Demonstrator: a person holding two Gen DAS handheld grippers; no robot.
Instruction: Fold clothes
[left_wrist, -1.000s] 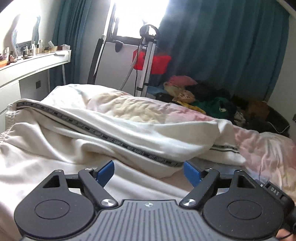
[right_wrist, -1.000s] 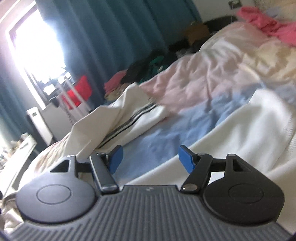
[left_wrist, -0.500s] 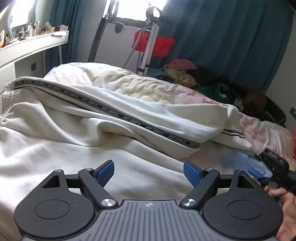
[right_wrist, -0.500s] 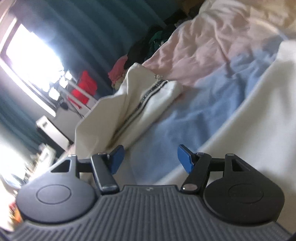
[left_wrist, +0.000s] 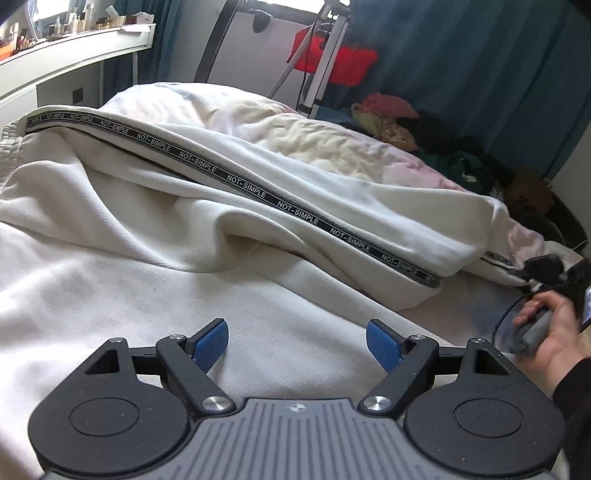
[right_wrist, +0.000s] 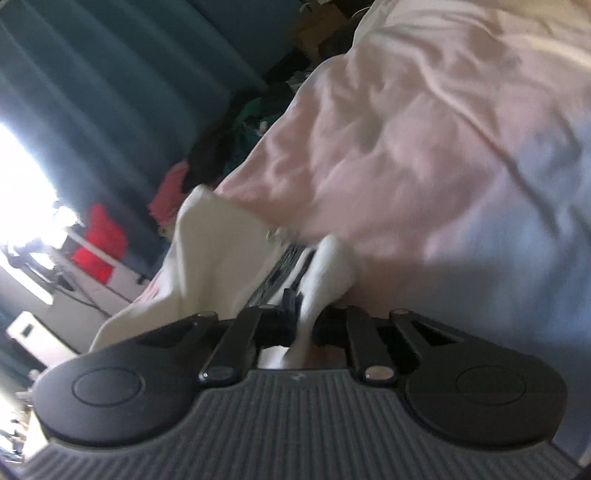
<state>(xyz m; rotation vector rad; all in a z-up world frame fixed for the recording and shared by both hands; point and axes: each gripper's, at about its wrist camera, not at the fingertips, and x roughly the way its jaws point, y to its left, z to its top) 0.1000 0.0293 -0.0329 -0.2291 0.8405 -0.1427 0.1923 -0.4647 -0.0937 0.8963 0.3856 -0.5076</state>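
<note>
Trousers (left_wrist: 258, 192) lie across the bed (left_wrist: 332, 155), clothes pile (left_wrist: 424, 136) behind.

Teal curtains (left_wrist: 480, 74) hang behind a red bag (left_wrist: 334, 61), a clothes heap (left_wrist: 424, 136) and a white shelf (left_wrist: 74, 55).

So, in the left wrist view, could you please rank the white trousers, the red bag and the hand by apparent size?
1. white trousers
2. red bag, unsure against
3. hand: they look similar, and the hand is nearer.
</note>
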